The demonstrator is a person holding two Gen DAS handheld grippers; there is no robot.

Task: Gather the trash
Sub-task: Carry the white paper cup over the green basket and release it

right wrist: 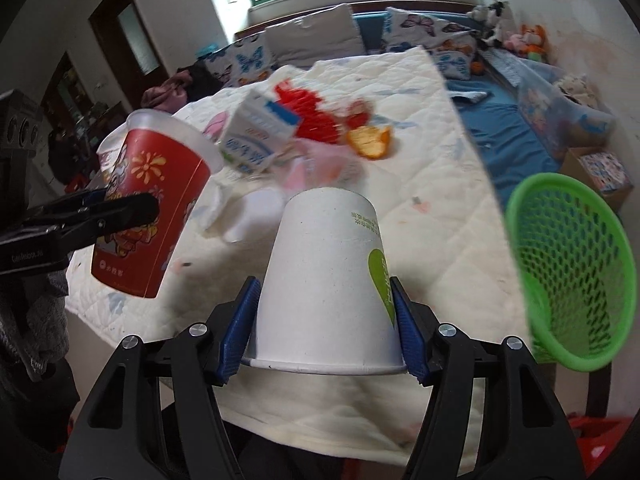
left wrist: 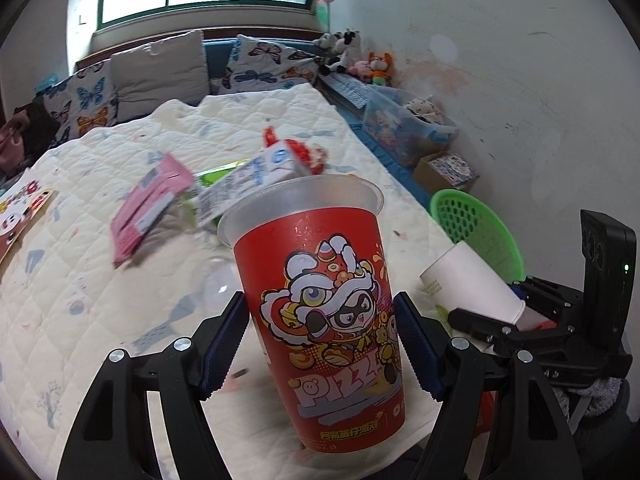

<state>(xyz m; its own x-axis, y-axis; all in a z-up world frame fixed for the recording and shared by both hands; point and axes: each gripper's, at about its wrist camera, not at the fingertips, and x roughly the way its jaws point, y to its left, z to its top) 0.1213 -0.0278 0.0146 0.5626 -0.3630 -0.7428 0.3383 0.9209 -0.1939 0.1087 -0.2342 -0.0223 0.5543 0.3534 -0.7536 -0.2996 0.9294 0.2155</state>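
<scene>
Left tongs (left wrist: 320, 344) clamp red pizza cup (left wrist: 316, 304), upright, held clear above the bed (left wrist: 100, 280) near its front edge. Right tongs (right wrist: 324, 328) clamp white paper cup (right wrist: 328, 288), inverted, rim toward camera. Green mesh basket (right wrist: 576, 272) beside bed's right edge. Milk carton (right wrist: 256, 136), orange peel (right wrist: 370, 140) lie mid-bed.

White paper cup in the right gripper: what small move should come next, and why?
Probably carry the white paper cup sideways over the green basket. The right gripper already clamps it clear of the quilt, and the basket's open mouth sits just to its right.
</scene>
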